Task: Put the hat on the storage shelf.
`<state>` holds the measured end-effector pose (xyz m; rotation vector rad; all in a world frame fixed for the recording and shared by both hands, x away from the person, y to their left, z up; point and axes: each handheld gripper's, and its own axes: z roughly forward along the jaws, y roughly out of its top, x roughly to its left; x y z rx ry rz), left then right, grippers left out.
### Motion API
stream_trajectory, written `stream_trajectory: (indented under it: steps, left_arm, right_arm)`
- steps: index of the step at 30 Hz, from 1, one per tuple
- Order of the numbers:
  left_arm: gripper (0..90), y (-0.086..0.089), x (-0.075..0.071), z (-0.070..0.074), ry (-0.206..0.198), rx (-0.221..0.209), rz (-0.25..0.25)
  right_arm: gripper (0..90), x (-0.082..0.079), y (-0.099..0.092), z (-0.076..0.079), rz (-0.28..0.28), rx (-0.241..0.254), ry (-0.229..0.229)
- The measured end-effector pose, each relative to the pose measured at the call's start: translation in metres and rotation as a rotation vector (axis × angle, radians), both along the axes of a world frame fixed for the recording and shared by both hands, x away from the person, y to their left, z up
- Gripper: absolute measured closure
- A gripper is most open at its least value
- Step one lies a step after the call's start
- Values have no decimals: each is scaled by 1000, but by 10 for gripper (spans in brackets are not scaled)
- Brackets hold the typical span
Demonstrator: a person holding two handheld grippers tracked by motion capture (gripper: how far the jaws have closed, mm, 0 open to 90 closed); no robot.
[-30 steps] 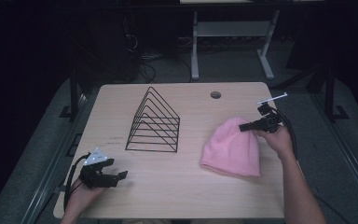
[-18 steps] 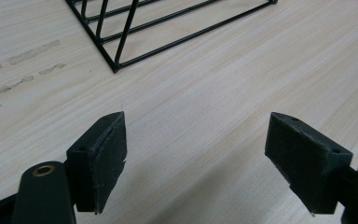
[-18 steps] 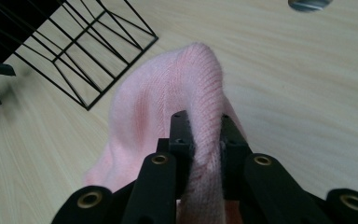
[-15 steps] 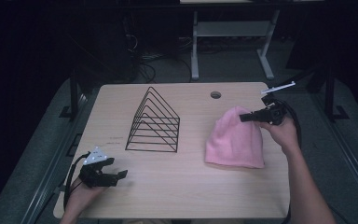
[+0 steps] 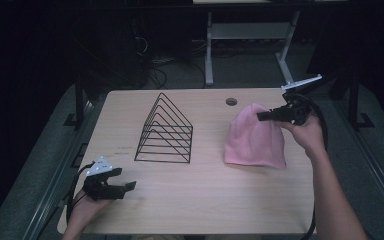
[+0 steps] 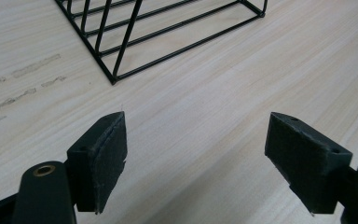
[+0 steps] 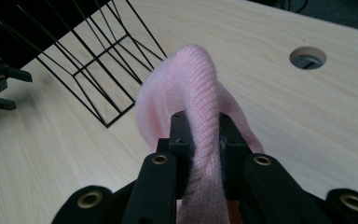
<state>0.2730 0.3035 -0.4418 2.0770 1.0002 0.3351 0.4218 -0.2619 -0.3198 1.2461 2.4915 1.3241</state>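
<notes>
The right gripper (image 7: 199, 140), jaws clamping a fold of the soft pink knitted hat (image 5: 255, 140), is lifting it off the pale wooden table (image 5: 205, 200), probably needing carrying next toward the black wire rack (image 5: 165, 130).

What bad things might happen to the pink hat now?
The right gripper pinches just a fold of the pink hat, so the soft knit might slip out and drop. The hat's lower edge lies on the table, so it may drag. The wire rack stands close beside it, and the knit might snag on a wire if swung that way.
</notes>
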Motion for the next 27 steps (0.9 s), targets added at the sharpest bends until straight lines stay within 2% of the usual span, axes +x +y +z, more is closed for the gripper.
stream_trajectory:
  steps: [4,12,14,15,17,23,27]
  left_arm:
    - [209,-1,0,3,10,-6,-10]
    - [209,-5,4,17,-1,-17,-45]
    - [209,-5,4,22,0,-38,-53]
    - [209,-6,4,25,9,-62,-62]
    - [209,-7,4,29,6,-71,-79]
    - [210,-13,6,44,-3,-47,-135]
    - [210,-15,10,53,-5,-52,-160]
  right_arm:
    - [795,-3,1,10,11,12,-37]
    - [796,-6,3,22,25,17,-66]
    - [796,-6,3,25,31,20,-78]
    - [796,-7,4,27,35,20,-81]
    - [796,-8,6,34,46,16,-92]
    - [796,-12,12,44,67,32,-95]
    - [796,-13,18,49,89,25,-101]
